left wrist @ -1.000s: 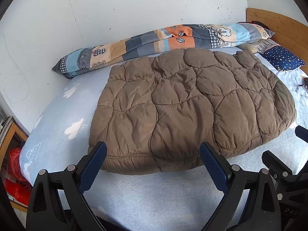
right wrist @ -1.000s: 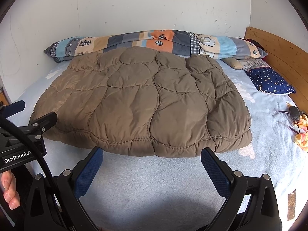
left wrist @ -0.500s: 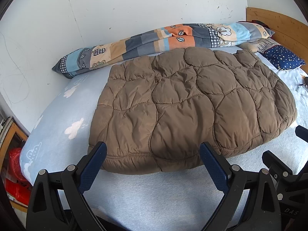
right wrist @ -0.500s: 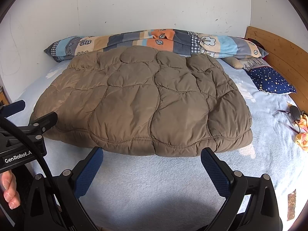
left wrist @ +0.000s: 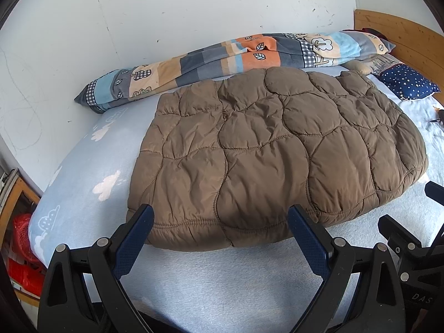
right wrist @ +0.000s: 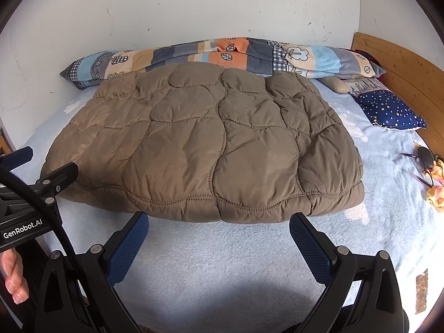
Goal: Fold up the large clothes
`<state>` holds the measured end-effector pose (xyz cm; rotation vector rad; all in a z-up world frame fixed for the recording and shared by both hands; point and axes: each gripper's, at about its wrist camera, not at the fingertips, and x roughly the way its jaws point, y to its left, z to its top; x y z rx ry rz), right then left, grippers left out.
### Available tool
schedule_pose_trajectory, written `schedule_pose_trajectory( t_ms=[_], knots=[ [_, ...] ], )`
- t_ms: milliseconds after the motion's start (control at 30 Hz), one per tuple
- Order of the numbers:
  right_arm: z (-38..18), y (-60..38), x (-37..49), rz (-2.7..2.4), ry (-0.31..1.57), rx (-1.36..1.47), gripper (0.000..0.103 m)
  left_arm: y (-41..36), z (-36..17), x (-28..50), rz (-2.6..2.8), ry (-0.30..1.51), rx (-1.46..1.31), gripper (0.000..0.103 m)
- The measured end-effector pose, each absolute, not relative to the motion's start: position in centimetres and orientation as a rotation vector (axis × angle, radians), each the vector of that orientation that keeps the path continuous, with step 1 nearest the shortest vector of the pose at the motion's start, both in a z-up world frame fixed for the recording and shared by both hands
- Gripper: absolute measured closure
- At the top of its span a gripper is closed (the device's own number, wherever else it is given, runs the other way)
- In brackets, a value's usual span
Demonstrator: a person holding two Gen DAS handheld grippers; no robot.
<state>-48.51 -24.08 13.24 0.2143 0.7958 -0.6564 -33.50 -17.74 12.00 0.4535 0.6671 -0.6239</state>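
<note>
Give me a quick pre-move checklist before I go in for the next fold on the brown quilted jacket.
1. Left hand-held gripper open, holding nothing: ok.
2. Right hand-held gripper open, holding nothing: ok.
3. Brown quilted jacket lying flat on the bed sheet: ok.
4. Near hem within reach of both: ok.
5. Patchwork blanket clear of the jacket's far edge: cannot tell.
6. Sunglasses clear of the jacket: ok.

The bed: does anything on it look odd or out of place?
Mostly tidy. The brown quilted jacket lies flat. Glasses and a crumpled orange cloth sit loose on the sheet near the right edge.
</note>
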Motion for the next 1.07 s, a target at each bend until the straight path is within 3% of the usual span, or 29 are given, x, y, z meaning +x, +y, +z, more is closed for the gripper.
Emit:
schedule_pose_trajectory(
  t_ms=[1067],
  knots=[
    [13.2,-24.2,-48.7,-0.652,0.8,0.211,0.0,-16.5,12.7,-33.0,-0.581,0.641,0.43,0.006]
  ],
)
